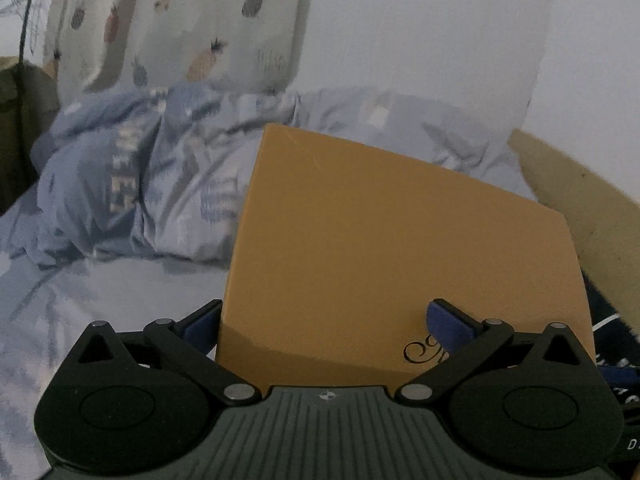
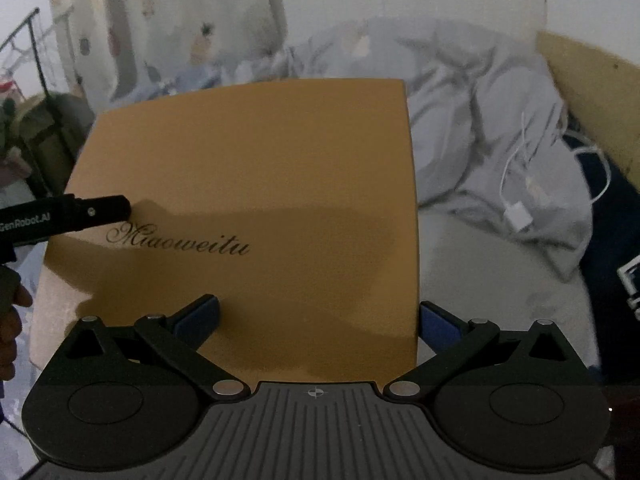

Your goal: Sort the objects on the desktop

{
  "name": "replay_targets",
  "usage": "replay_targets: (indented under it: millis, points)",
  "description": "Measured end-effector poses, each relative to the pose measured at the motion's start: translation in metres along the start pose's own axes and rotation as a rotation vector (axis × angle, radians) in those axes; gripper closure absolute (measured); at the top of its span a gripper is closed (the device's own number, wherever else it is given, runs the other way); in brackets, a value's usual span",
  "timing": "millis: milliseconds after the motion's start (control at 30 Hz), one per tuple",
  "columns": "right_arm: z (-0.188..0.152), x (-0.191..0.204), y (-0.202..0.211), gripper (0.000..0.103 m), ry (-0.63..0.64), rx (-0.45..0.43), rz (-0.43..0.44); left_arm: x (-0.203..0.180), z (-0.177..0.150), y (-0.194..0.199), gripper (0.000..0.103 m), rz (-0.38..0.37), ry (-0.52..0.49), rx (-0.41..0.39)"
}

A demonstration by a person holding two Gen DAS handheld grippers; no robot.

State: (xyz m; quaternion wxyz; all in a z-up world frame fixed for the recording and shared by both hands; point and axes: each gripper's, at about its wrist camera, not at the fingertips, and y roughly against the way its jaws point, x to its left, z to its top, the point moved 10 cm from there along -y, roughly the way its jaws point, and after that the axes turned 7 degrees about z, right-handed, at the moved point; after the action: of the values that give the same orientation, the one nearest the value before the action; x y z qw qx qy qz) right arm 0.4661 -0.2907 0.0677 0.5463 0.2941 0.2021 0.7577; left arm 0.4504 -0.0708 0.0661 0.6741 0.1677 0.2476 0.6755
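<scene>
A flat tan box (image 1: 400,248) with black script lettering fills the middle of both views, held over the bed. My left gripper (image 1: 326,322) has its blue pads spread wide, one below the box's left edge, one on its face. My right gripper (image 2: 318,318) is also wide, one pad on the box (image 2: 256,184) face, one past its right edge. The frames do not show whether either grips it. The left gripper's black body (image 2: 64,216) reaches the box's left edge in the right wrist view.
A rumpled blue-grey duvet (image 1: 132,176) lies on the bed behind. A white charger cable (image 2: 520,204) lies on the bedding at right. A wooden headboard (image 2: 592,92) and dark fabric (image 2: 612,240) are at far right. A patterned curtain (image 1: 192,24) hangs behind.
</scene>
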Motion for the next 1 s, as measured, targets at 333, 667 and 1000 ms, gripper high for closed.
replay_targets:
  millis: [333,667,1000]
  points:
    - [0.009,0.036,0.115,0.000,0.032,-0.071,-0.017,-0.003,0.010,0.089,0.000,-0.032,0.009,-0.071]
    - [-0.035,0.060,0.209,0.000,0.077,-0.067,-0.054,-0.009,-0.027,0.160,0.000,-0.069,0.060,-0.062]
    - [-0.101,0.080,0.271,0.000,0.107,-0.025,-0.067,-0.006,-0.078,0.206,0.000,-0.074,0.086,-0.052]
